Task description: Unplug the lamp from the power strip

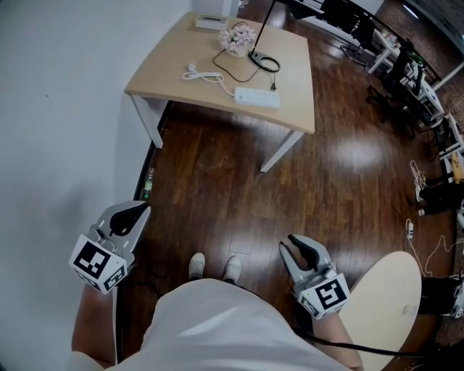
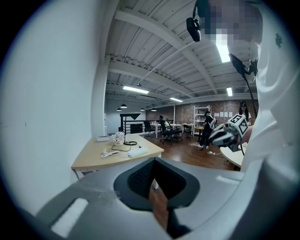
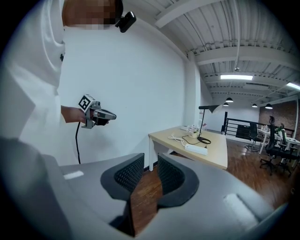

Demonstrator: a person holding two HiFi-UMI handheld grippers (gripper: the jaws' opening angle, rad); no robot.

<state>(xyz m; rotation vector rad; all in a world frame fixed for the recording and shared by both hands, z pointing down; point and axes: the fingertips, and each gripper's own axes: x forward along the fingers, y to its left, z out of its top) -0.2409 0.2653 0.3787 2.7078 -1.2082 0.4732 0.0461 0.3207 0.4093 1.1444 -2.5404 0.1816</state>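
Observation:
The white power strip (image 1: 257, 97) lies on the far wooden table (image 1: 181, 51); I also see the strip in the left gripper view (image 2: 137, 152) and the right gripper view (image 3: 195, 149). The black lamp (image 1: 264, 61) stands behind it, its black cord running to the strip's right end. Both grippers hang over the dark floor, far from the table. My left gripper (image 1: 138, 211) (image 2: 153, 164) is shut and empty. My right gripper (image 1: 297, 248) (image 3: 150, 161) stands open with a small gap and holds nothing.
On the table are a pot of flowers (image 1: 239, 38), a coiled white cable (image 1: 203, 74) and a white box (image 1: 212, 22). A round pale table (image 1: 391, 304) is at my right. A green bottle (image 1: 148, 185) stands by the left wall. Office chairs (image 1: 406, 65) fill the far right.

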